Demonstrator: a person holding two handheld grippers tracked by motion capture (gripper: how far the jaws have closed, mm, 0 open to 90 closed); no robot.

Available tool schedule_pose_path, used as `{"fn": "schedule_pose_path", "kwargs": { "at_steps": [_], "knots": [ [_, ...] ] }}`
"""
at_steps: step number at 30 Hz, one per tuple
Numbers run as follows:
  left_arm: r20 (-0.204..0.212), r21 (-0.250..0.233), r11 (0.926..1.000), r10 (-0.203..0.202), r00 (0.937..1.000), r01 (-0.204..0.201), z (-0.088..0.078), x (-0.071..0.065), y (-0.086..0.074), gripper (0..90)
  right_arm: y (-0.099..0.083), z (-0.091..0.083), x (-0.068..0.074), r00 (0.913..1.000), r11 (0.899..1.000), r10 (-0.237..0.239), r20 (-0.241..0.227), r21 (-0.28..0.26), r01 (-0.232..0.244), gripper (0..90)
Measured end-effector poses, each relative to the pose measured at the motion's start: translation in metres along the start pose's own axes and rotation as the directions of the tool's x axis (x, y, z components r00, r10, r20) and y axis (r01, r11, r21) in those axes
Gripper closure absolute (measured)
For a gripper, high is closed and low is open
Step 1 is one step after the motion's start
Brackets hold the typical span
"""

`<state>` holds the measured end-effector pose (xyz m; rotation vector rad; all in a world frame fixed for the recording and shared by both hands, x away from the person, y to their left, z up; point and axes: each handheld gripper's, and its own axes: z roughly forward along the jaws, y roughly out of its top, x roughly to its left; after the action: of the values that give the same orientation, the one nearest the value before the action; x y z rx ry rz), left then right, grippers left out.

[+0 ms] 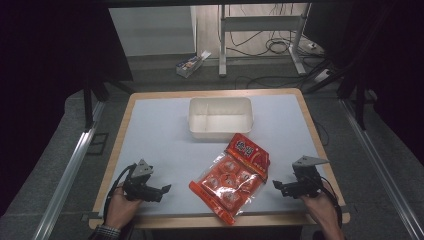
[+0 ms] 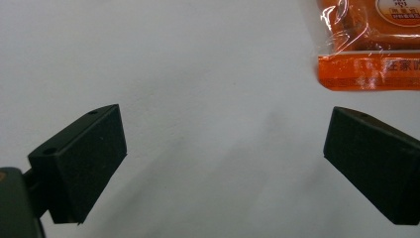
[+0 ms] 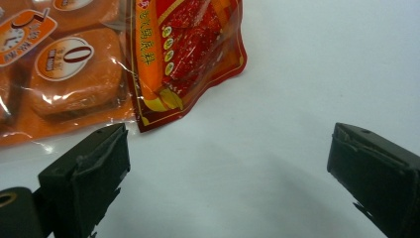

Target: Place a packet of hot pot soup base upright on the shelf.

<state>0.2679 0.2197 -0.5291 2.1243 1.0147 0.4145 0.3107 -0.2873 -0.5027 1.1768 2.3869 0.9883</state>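
snack bag (image 1: 231, 176): we see a flat, glossy orange-red plastic pack with a red printed header and a clear window over rows of round-labelled pieces. it lies slanted on the table (image 1: 155, 130), header end toward the far side.
where it lies: near the front edge, between our two grippers, its header corner just beside the white bin (image 1: 220, 118).
left gripper (image 1: 164, 190): we hold it low at the front left, pointed toward the bag; jaws wide apart, with bare table between them.
right gripper (image 1: 276, 186): we hold it at the front right, facing the bag from the other side; jaws likewise spread wide, holding nothing.
high view adds: the whole bag at once, the two-part bin behind it, and both our hands at the table's near edge.
left gripper view adds: the bag's sealed orange end strip (image 2: 369, 69) up close, with printed characters, lying beyond the jaws.
right gripper view adds: the red header corner (image 3: 190, 54) with its yellow trim, and individually wrapped orange pieces (image 3: 74, 69) with oval labels.
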Motion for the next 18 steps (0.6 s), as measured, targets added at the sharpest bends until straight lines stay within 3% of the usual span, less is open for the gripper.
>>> {"fn": "schedule_pose_path", "kwargs": {
  "at_steps": [5, 18],
  "knots": [
    [0.0, 0.014, 0.9998, 0.013, 0.9999, -0.013, 0.0016, -0.001, -0.0003, 3.4, -0.0015, 0.0014, 0.0015, 0.9993, 0.999, -0.036, 0.014, 0.021, 0.035, 2.6],
    [-0.013, 0.019, 0.9991, 0.039, 0.9992, -0.039, 0.0025, -0.0025, -0.0005, 3.9, -0.0004, 0.0021, 0.0037, 0.999, 0.999, -0.045, 0.009, 0.015, 0.044, 2.6]
  ]
}}
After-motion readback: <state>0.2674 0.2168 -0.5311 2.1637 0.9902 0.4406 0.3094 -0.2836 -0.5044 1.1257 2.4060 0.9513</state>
